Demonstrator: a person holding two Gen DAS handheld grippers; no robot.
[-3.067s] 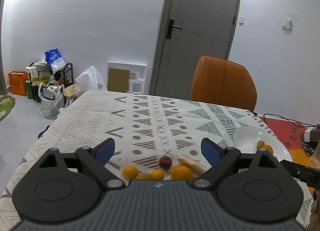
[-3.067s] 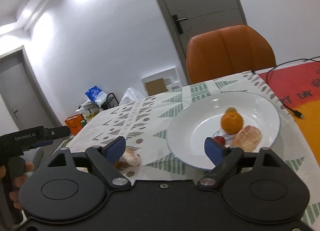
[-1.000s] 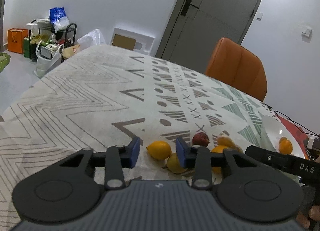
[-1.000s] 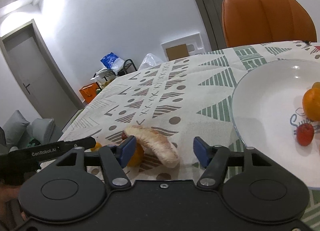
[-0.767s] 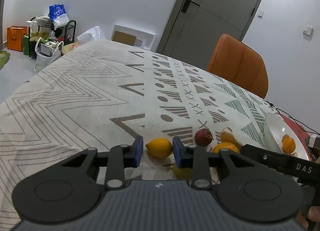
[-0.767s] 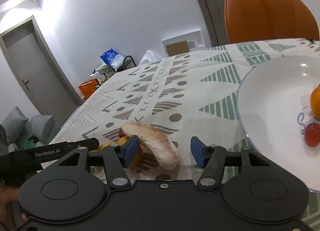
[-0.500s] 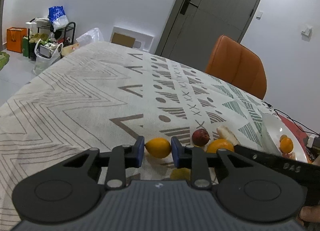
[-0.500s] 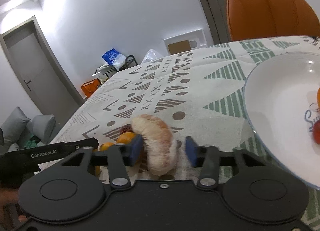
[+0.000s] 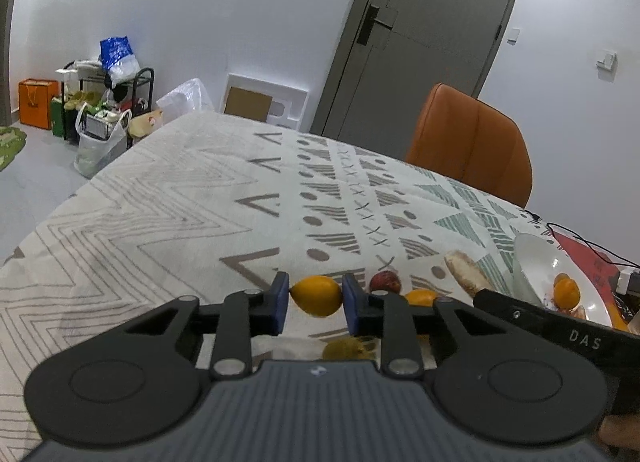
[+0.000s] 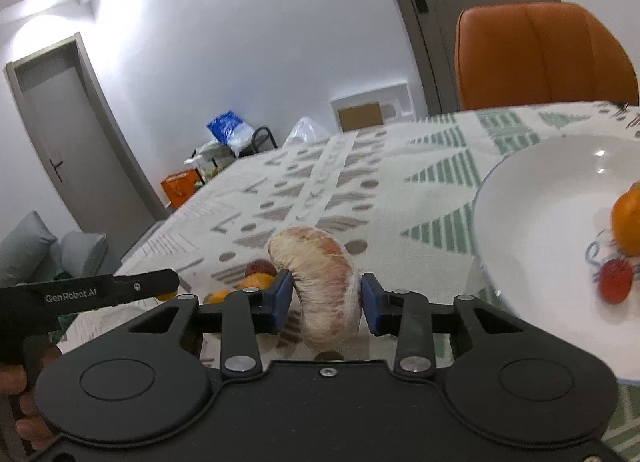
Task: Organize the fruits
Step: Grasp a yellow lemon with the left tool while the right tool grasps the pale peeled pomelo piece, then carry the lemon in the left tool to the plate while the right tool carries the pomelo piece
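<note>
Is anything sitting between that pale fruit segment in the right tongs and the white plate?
Nothing visible. Only bare patterned tablecloth lies between the pomelo segment, gripped in the right tongs, and the white plate to its right.

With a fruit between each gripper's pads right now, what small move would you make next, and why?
Probably carry the pomelo segment over to the plate. The right gripper is closing, its pads already against the segment, and the plate beside it holds an orange and strawberry. The left gripper is shut on the lemon, which can follow.
</note>
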